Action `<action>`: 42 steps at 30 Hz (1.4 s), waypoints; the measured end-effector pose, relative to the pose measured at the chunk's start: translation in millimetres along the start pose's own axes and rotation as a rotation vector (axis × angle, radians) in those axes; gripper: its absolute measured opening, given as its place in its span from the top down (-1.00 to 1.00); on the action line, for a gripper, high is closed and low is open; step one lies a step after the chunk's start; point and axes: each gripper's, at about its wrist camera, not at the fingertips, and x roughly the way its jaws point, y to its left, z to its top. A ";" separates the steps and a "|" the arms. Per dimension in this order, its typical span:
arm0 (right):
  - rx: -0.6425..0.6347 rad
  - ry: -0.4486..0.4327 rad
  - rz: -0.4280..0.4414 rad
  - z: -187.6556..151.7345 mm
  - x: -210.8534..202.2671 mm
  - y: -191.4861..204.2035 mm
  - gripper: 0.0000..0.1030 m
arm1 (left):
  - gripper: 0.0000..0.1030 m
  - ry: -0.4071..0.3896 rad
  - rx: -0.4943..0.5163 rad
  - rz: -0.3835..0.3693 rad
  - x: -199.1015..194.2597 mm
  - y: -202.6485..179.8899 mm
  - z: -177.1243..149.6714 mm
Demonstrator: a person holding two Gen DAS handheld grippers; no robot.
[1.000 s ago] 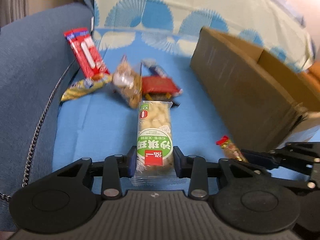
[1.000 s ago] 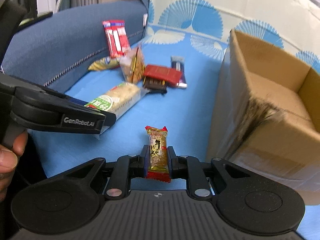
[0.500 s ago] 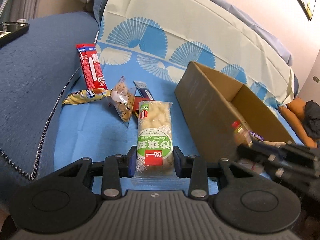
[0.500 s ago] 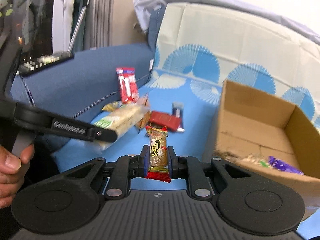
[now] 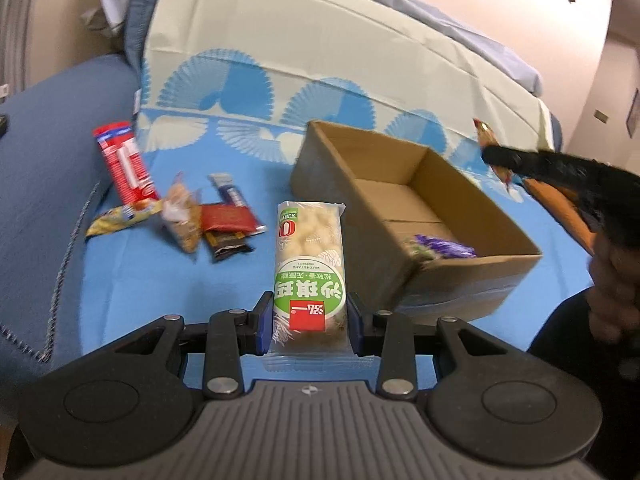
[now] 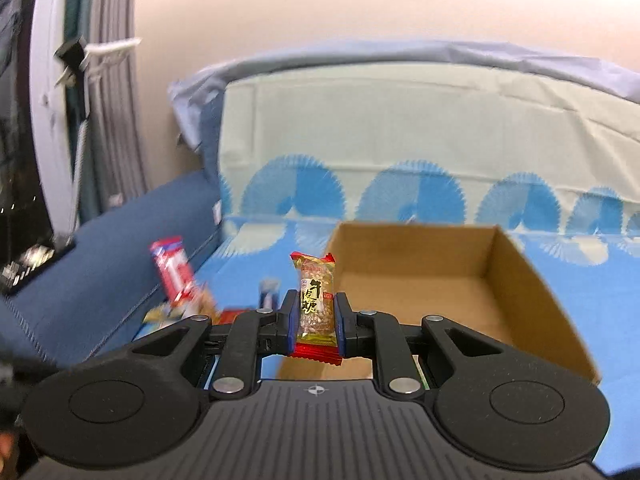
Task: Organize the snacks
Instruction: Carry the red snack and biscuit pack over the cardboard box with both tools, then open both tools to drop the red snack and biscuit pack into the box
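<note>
A blue patterned sofa cover [image 5: 256, 280] fills both wrist views, with an open cardboard box [image 5: 404, 216] at about 2 o'clock in the left view and dead ahead at 1 o'clock in the right view; a purple-wrapped snack [image 5: 444, 246] already lies in its near corner. A loose pile waits at 10 o'clock on the cover: a red stick pack [image 5: 126, 164] leaning on the sofa arm, a yellow wrapper [image 5: 120, 218], a clear bag of nuts [image 5: 184, 220], a red packet [image 5: 228, 218] atop a dark bar [image 5: 228, 242]. The left gripper [image 5: 310, 322] is clamped on the lower end of a green-labelled rice-cracker pack [image 5: 310, 264], which stands forward from the jaws above the cover, just beside the box's near wall. The right gripper [image 6: 318, 322] pinches a small red-and-gold peanut candy [image 6: 316, 300] upright, raised over the box's front edge. Judged from here, both loads are bound for the box. The long pack is held only at its tail, so it may sag or pivot and catch the cardboard rim; the candy's slick wrapper could slip early and land outside. With both tools converging on one opening, a clash between them is also possible.
</note>
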 end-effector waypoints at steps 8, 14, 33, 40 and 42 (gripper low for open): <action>-0.013 -0.082 -0.118 28.3 21.2 -70.4 0.64 | 0.22 -0.022 0.058 -0.070 10.8 -48.8 39.3; 0.092 -0.114 -0.145 22.1 29.7 -93.7 0.64 | 0.22 -0.056 0.096 -0.128 32.7 -90.6 75.2; 0.178 -0.093 -0.150 15.5 32.3 -118.1 0.64 | 0.22 -0.049 0.106 -0.166 123.5 -165.4 129.4; 0.186 -0.092 -0.149 15.4 33.0 -118.7 0.64 | 0.22 -0.033 0.076 -0.159 136.6 -169.1 138.5; 0.188 -0.092 -0.152 15.5 33.2 -119.8 0.64 | 0.22 -0.025 0.075 -0.162 137.6 -168.1 138.4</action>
